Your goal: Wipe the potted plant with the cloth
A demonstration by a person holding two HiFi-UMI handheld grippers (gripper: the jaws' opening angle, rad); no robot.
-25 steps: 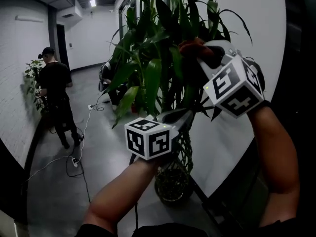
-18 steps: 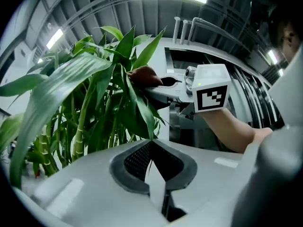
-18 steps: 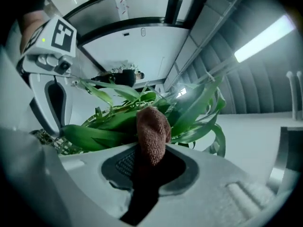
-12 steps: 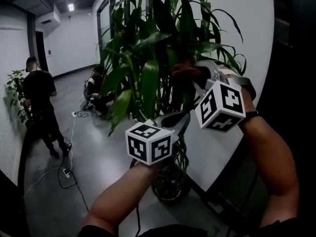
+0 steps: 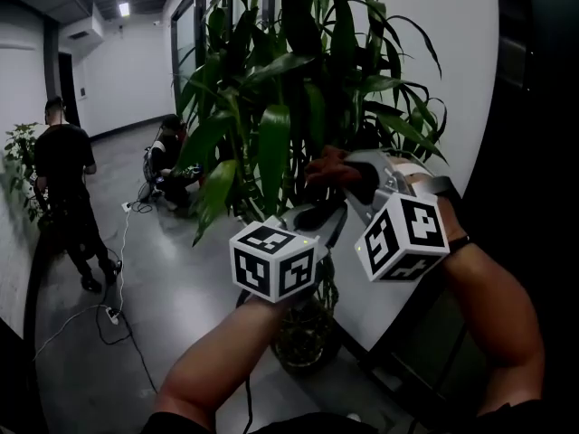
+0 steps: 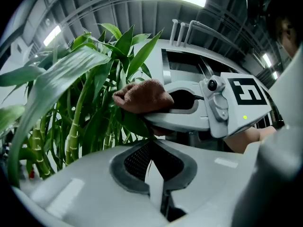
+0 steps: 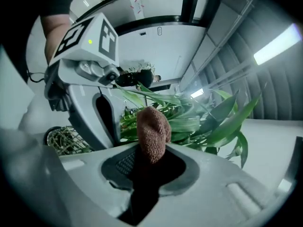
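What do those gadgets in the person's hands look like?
The left gripper and right gripper are smooth light-grey plastic shells with dark mesh-textured pads. Each carries a white cube printed with black square markers and a small green light. The forearms are unsleeved.

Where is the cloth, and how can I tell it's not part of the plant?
Find the tall potted plant standing against the white wall, then look for the right tongs poking in among its leaves. The cloth is the small bunched lump pinched in those tongs. It is the only reddish-brown, nubbly thing among all the smooth green leaves.
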